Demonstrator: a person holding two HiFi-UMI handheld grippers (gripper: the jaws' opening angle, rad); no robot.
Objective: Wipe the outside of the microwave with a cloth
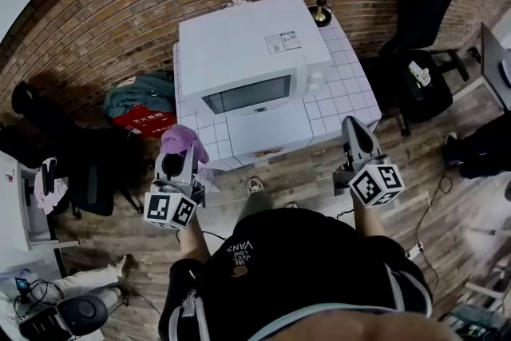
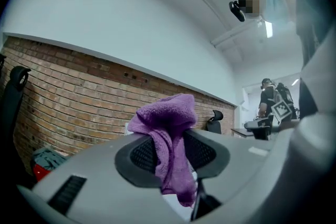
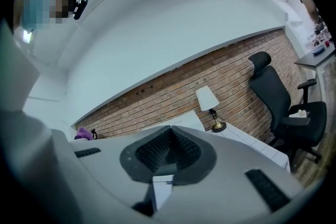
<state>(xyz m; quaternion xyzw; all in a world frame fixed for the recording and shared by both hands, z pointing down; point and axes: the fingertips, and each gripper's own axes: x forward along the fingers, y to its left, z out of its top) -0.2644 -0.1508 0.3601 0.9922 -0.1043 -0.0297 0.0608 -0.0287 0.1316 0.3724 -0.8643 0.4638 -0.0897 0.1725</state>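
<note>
Cloth pinched in left gripper; right gripper closed, empty. Both short of microwave. No contact yet; whole wipe left.

A white microwave stands upright on a white tiled table, its dark window facing the person and a small label on its flat top. A purple terry cloth is bunched and pinched between the closed jaws of the left gripper, well short of the microwave, its folds mounded above the jaws and a tail hanging below
</note>
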